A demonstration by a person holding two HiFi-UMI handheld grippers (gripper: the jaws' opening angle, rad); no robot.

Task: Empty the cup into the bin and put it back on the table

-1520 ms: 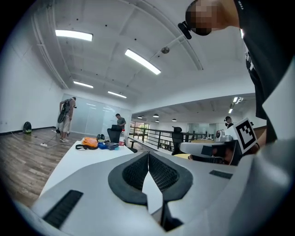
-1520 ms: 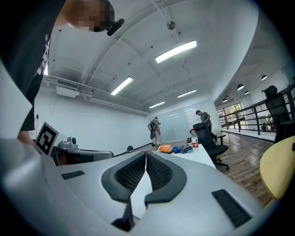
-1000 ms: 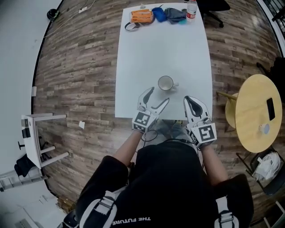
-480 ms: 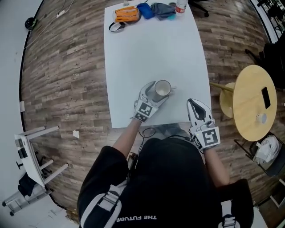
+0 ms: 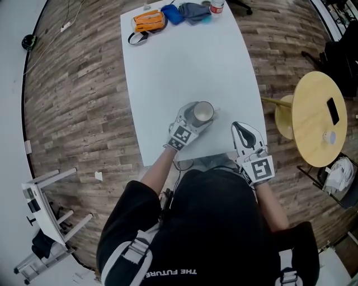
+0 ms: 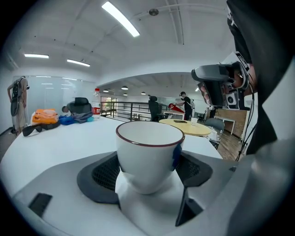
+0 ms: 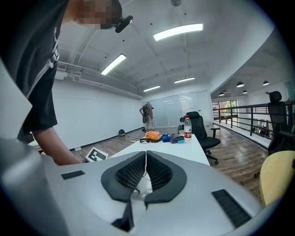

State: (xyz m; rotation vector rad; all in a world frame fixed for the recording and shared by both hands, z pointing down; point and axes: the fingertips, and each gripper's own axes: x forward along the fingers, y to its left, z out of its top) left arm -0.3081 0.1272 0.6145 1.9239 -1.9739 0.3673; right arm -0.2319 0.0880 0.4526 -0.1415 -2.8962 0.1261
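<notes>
Left gripper [image 5: 196,116] has gone forward since a second ago. Then it sat short of the cup [image 5: 203,112], at the near edge of the worktop [image 5: 179,67]; now its jaws reach round the cup, one on each side. Half a second ago it was already there, and little has shifted since. Right gripper [image 5: 239,129] has hardly moved.

We note the left gripper's jaws spread wide. In the left gripper view the cup stands upright between the two black pads, low in the gap. The pads flank it closely, but we see no squeeze on it, so we count this gripper as open round the cup, not gripping. The cup is white with a dark red rim, and a blue patch shows on its right side. We cannot tell what is in it.

It stands on the near half of the worktop, about midway between left and right.

Right gripper hovers to the right of the cup, over the near edge of the worktop and apart from the cup. Its own view shows the two pads pressed together with nothing between them: closed and empty.

At the far end of the worktop lie an orange bag [image 5: 148,21], a grey cloth [image 5: 193,11] and a bottle [image 5: 216,5], well apart from the cup. To the right stands a round table [image 5: 313,95] with a phone [image 5: 332,110] on it.
</notes>
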